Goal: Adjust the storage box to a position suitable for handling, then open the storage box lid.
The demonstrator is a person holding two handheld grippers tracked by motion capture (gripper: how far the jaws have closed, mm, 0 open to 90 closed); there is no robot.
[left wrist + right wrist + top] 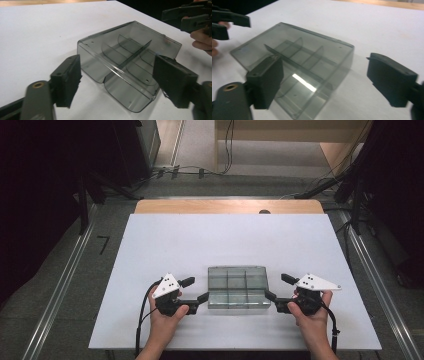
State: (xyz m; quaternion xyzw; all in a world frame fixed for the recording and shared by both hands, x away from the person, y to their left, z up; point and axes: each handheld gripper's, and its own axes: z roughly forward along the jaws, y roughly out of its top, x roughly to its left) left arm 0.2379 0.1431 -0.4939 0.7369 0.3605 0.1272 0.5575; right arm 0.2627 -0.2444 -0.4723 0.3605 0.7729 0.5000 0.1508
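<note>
A smoky clear plastic compartment box (237, 287) lies on the white table top (200, 240), near its front edge. Inner dividers show through its walls, and I see nothing inside. My left gripper (197, 289) is held just left of the box, jaws open and pointing at its left end. My right gripper (275, 286) mirrors it on the right, also open. In the left gripper view the box (125, 62) lies beyond the spread jaws of the left gripper (117, 80). In the right gripper view the box (297, 57) sits ahead of the right gripper (324, 80). Neither gripper touches the box.
A wooden strip (225, 206) borders the far edge of the white top. Cables (190, 170) run on the floor behind the table, and metal rails (75, 255) flank it. The other hand's gripper shows at the top right (185, 17) and top left (227, 23).
</note>
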